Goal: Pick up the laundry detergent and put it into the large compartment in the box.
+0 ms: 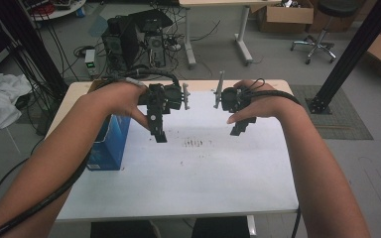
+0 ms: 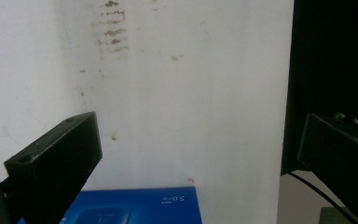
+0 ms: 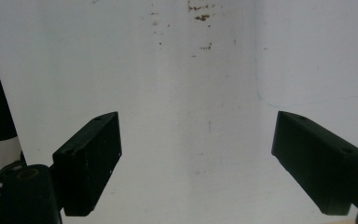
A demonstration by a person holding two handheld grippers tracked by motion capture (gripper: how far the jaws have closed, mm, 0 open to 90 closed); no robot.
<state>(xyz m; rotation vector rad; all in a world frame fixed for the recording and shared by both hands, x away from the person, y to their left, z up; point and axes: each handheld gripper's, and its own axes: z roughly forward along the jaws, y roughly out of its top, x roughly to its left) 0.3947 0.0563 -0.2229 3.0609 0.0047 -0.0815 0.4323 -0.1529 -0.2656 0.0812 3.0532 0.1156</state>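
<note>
A person holds both grippers above a white table. My left gripper hangs over the table's left-middle, just right of a blue box that stands at the table's left edge. In the left gripper view, my left gripper is open with nothing between its jaws, and the blue box lies below them. My right gripper hovers over the right-middle of the table. In the right gripper view, my right gripper stands open and wide over the bare white top.
Brown smudges mark the table between the grippers. Behind the table, computer towers and cables sit on the floor. A white cloth lies at the left, and a black frame post and an office chair stand at the right.
</note>
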